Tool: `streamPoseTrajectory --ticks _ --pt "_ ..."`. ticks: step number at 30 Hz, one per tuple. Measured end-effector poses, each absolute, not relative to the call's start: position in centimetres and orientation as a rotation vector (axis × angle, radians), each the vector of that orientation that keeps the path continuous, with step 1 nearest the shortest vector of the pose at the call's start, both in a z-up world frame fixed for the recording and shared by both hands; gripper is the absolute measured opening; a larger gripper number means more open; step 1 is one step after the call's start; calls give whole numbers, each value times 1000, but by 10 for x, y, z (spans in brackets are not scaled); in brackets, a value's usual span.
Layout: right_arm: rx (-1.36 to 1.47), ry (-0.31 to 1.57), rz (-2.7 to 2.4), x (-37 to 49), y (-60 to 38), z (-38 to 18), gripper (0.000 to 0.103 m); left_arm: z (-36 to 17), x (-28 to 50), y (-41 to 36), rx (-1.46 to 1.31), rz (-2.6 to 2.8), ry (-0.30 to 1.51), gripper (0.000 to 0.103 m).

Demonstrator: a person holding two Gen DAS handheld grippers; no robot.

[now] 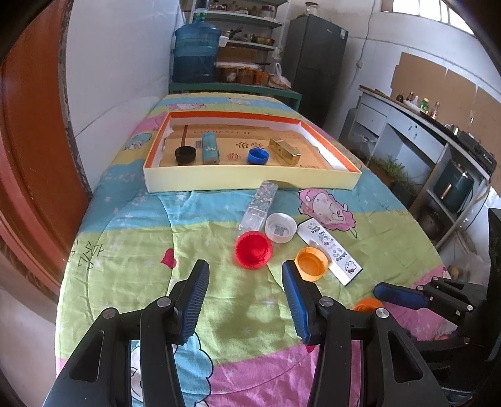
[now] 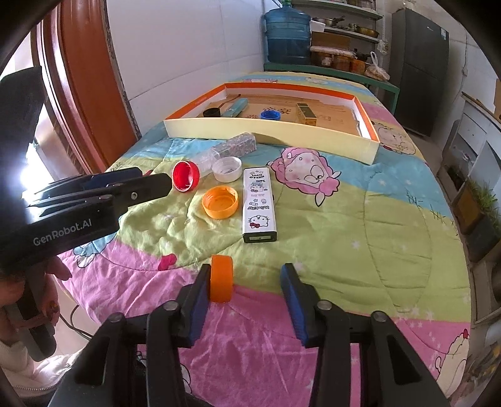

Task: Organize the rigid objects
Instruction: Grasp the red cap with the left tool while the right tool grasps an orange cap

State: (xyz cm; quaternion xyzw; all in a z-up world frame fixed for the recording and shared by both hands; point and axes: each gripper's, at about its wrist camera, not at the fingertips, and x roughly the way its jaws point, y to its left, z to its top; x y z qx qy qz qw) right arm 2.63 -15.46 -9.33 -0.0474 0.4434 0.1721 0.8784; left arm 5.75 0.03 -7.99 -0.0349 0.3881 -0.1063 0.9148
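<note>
Jaws over cartoon-print quilt (image 2: 360, 225), kitchen shelves (image 1: 247, 22) behind

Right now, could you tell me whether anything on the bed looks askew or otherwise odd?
Yes. One orange cap stands on its edge between the right gripper fingers, resting against one pad only, while the other orange cap and the white cap lie flat, open side up. The red cap is tilted too.
</note>
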Motion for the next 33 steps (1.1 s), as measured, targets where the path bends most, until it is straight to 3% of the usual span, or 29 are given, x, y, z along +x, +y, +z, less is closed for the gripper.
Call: streamPoseTrajectory --ticks 3,20,22,23,24,33 --pt "-78 927 365 28 -157 -93 12 -82 59 0 -71 -220 803 50" --pt "-39 927 378 29 -166 -92 12 -96 93 -19 -14 -210 826 50" --pt "-36 928 378 30 -167 -92 12 -98 94 -19 -23 -212 827 44" --pt "-34 929 379 31 -167 -93 12 -99 95 -19 -26 -213 832 32" --pt "-33 929 380 31 -167 -93 12 -101 95 -19 -27 -215 840 31" --pt "-19 929 385 34 -168 -92 12 -96 89 -14 -46 -222 823 31"
